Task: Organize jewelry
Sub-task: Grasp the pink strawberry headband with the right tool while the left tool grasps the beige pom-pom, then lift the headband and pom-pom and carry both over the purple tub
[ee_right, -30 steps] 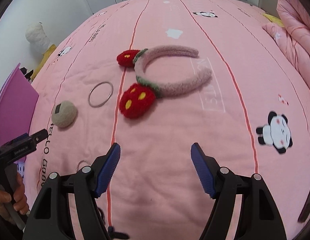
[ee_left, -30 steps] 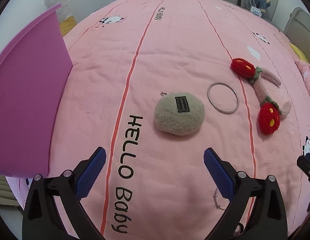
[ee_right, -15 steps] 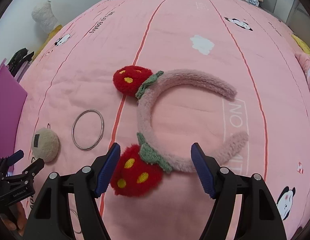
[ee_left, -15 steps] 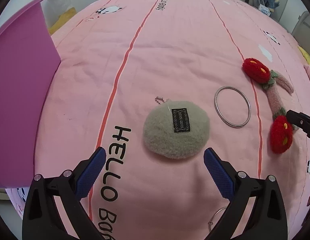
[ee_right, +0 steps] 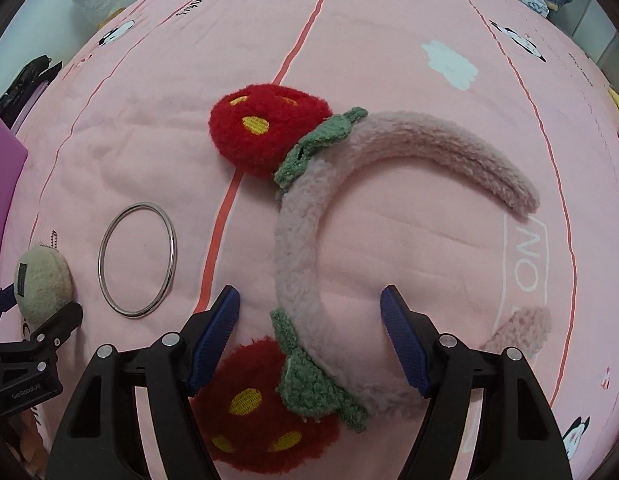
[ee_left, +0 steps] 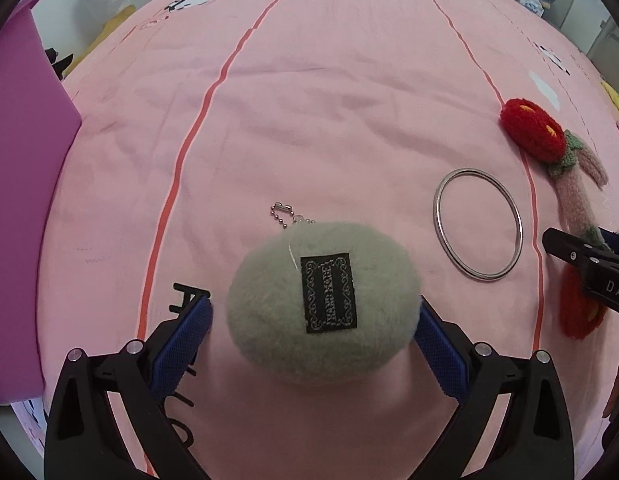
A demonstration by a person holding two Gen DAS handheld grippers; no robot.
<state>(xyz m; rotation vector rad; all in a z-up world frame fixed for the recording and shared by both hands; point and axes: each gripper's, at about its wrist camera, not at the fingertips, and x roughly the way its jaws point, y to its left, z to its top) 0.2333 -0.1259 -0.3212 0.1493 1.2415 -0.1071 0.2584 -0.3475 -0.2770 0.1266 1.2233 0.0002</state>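
Note:
A grey-beige fuzzy pom charm (ee_left: 323,300) with a black label and a bead chain lies on the pink bedspread. My left gripper (ee_left: 313,304) is open and straddles it, its blue pads close by both sides. A pink fuzzy headband (ee_right: 297,264) with two red strawberries lies to the right. My right gripper (ee_right: 309,292) is open, and the band runs between its fingers beside the near strawberry (ee_right: 265,412). A silver bangle (ee_left: 477,224) lies flat between charm and headband; the bangle (ee_right: 137,258) shows in the right wrist view too.
A purple board (ee_left: 21,200) stands at the bed's left edge. The bedspread (ee_left: 309,100) stretches flat beyond the items. In the left wrist view the right gripper's finger (ee_left: 585,264) enters from the right. Clothes and furniture sit past the far edge.
Both grippers came down toward the bed. The left one closed in on the charm and now straddles it. The right one slid over the headband, whose band now sits between its fingers.

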